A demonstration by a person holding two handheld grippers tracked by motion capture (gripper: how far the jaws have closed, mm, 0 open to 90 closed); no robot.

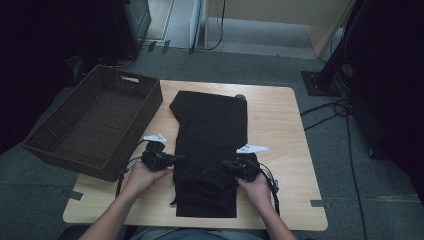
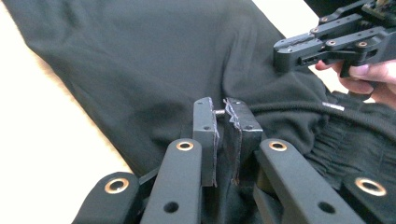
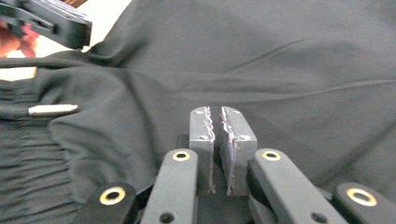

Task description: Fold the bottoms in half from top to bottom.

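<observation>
1. The black trousers [image 1: 210, 150] lie lengthwise on the table [image 1: 280, 125], their waistband end nearest the person, between both claws.
2. Left gripper [image 1: 176, 158] at the trousers' left edge, right gripper [image 1: 226, 162] at the right; equally near.
3. In the gripper views, each claw's jaws stand nearly together, a thin gap between them, pinching nothing that I can see.

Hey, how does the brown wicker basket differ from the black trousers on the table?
The wicker basket is brown, stiff and woven, with raised walls; the black trousers are soft cloth, folded and lying flat. The wicker basket sits at the left of the wooden table and overhangs its edge, while the black trousers lie wholly on its middle. Both rest on the wooden table.
</observation>
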